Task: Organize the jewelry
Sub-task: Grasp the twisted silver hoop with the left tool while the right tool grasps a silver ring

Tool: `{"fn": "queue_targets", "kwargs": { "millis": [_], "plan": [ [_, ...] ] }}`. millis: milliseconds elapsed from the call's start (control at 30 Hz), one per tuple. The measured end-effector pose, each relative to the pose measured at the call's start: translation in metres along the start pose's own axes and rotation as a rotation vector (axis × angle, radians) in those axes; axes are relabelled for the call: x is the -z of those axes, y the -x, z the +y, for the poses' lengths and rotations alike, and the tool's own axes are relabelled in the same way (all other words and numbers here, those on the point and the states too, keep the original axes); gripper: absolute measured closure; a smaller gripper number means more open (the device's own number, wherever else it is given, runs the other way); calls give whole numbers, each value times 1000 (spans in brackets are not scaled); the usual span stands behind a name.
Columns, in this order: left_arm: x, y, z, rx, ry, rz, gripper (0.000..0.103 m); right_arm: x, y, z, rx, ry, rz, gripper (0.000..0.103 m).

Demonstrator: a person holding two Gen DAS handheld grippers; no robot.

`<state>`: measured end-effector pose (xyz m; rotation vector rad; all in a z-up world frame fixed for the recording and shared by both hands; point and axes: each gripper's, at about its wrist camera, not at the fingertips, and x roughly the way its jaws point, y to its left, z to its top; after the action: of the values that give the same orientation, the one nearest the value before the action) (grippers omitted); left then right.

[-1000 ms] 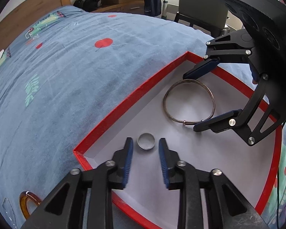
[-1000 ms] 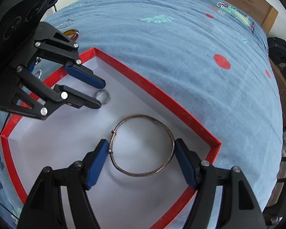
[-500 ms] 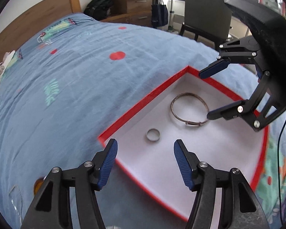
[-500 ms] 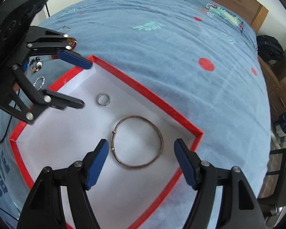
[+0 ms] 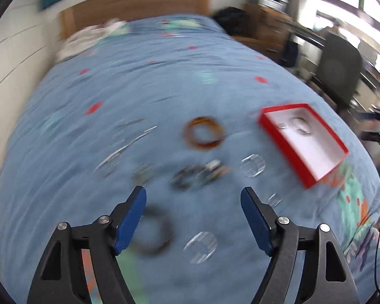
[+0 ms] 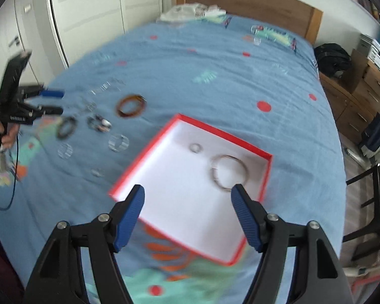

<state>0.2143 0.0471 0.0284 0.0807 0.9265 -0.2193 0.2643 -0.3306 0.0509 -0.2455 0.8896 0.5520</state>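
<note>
A red box [image 6: 255,152] with a white floor lies on the blue bedspread and holds a small silver ring [image 6: 195,148] and a thin metal bangle [image 6: 229,172]; the box also shows in the left wrist view [image 5: 281,136]. Loose jewelry lies on the bed: an amber bangle [image 5: 204,136], a dark beaded bracelet [image 5: 195,176], a dark bangle [image 5: 155,230] and clear rings [image 5: 252,164]. My left gripper [image 5: 193,217] is open and empty, raised above the loose pieces. My right gripper [image 6: 187,215] is open and empty, above the box's near edge.
The bed's wooden headboard [image 6: 253,5] is at the back. A wardrobe [image 6: 88,12] stands at the left, drawers [image 6: 362,96] and a black bag [image 6: 333,55] at the right. A chair [image 5: 339,65] stands beyond the bed. Both views are motion-blurred.
Both grippers have pulled back and up out of the box. The left one has swung left over the loose jewelry. The ring and bangle stay in the box.
</note>
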Motion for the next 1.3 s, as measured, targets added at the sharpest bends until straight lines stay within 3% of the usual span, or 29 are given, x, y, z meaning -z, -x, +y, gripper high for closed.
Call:
{"fn": "queue_targets", "kwargs": {
  "millis": [133,267,433,633,867,1100,1300],
  "plan": [
    [58,33,42,-97,75,2,27,10,5,50,-18,-34,-32,34],
    [102,43,58,-158,156,3,27,25,-4,95,-44,-88,-51,34],
    [128,41,57,-154,206,-21,27,42,-26,137,-40,-138,-39,34],
    [131,20,31,-103,221,-23,27,51,-47,162,2,-177,-44,35],
    [122,-18,-1,-31,189,-6,28,48,-82,163,49,-229,-38,55],
    [109,-65,-14,12,188,49,36,39,-124,157,44,-271,-20,55],
    [104,-88,-15,3,194,73,40,31,-151,152,50,-293,12,59]
  ]
}}
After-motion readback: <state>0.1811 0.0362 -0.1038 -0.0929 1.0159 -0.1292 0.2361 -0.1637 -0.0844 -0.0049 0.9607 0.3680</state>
